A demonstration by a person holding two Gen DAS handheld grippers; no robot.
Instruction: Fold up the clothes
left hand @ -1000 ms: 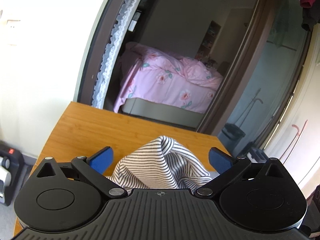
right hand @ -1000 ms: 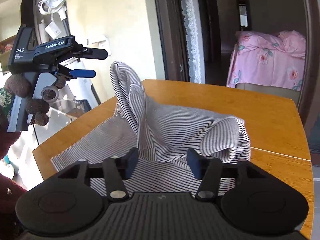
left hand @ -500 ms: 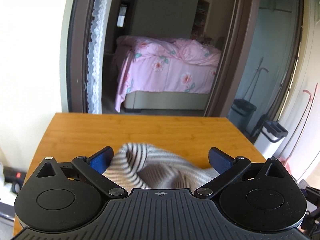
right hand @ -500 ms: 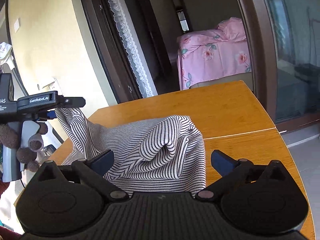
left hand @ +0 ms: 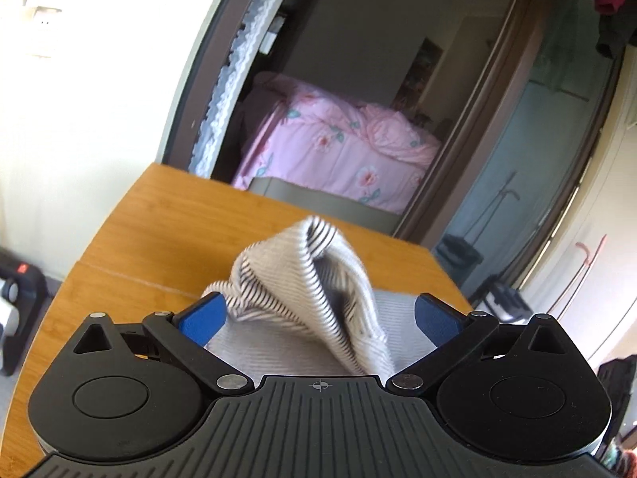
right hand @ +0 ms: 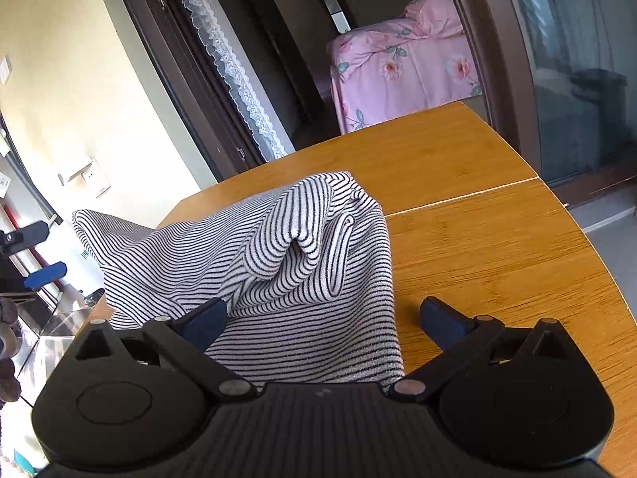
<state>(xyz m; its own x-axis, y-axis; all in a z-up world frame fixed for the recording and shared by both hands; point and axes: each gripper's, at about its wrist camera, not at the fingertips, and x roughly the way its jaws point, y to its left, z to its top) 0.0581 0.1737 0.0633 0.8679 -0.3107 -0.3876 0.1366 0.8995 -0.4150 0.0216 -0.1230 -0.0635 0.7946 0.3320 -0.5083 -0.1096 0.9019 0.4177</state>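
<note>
Left gripper (left hand: pixel 318 314) fingers spread wide, gripping nothing; striped garment (left hand: pixel 318 283) bunched on the wooden counter (left hand: pixel 167 223), rising between them toward 12 o'clock; right gripper (right hand: pixel 324 316) fingers also spread, empty; garment (right hand: pixel 278 255) lies heaped from 12 toward 10 o'clock, left fingertip touching cloth; pink bed (right hand: pixel 402 63) beyond, 1 o'clock.
</note>
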